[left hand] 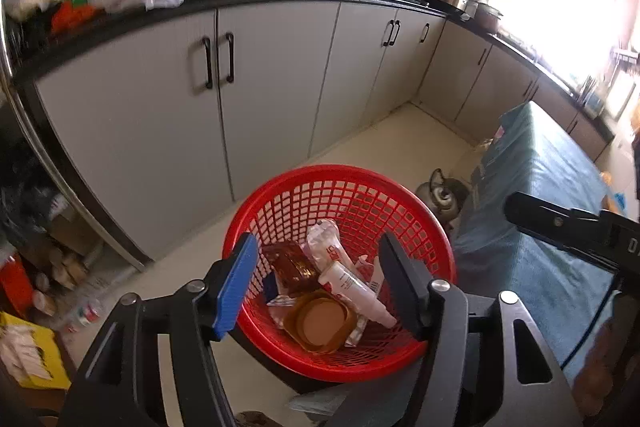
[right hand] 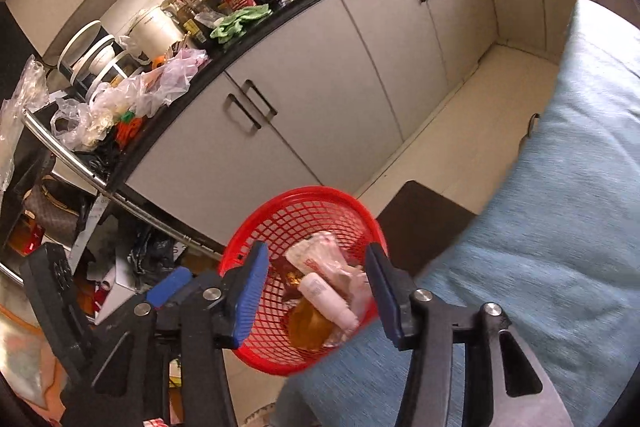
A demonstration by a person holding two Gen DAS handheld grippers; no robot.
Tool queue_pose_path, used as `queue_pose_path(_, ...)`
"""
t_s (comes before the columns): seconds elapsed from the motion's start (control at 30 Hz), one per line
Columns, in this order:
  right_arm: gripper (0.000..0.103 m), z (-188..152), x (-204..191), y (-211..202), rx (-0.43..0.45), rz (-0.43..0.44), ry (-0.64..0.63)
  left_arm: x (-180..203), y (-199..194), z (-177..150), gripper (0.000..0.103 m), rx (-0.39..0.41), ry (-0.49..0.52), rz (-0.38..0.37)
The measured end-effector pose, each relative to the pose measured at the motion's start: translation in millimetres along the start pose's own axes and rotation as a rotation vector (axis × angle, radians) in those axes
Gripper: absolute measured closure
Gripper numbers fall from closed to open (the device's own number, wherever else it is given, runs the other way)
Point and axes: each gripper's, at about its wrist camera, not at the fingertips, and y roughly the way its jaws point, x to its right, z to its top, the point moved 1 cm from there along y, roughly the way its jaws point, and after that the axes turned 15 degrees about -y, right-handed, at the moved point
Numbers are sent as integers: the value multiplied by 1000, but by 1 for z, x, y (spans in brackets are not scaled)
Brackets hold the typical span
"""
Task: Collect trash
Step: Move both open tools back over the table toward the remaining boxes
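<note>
While both tongs (left hand: 318, 287) (right hand: 314, 291) hang spread over the red basket (left hand: 400, 191), grey cabinets (left hand: 160, 131) line the kitchen.

Basket (left hand: 400, 187) mouth is wide open from above, both grippers spread. Blue-covered table (left hand: 552, 187) crowds its right; kettle (left hand: 440, 193) sits just behind.
</note>
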Motion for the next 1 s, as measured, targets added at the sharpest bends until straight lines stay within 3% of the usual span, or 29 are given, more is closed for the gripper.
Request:
queue_pose_path(0.4, 43, -28, 27, -51, 48, -57, 51, 45, -36, -22, 30, 102, 149, 62)
queue_pose_path(0.8, 34, -70, 74, -121, 124, -127, 152, 95, -62, -49, 28, 114, 253, 36)
queue_pose_path(1.0, 30, -98, 105, -164, 164, -184, 205, 126, -70, -67, 27, 66, 292, -35)
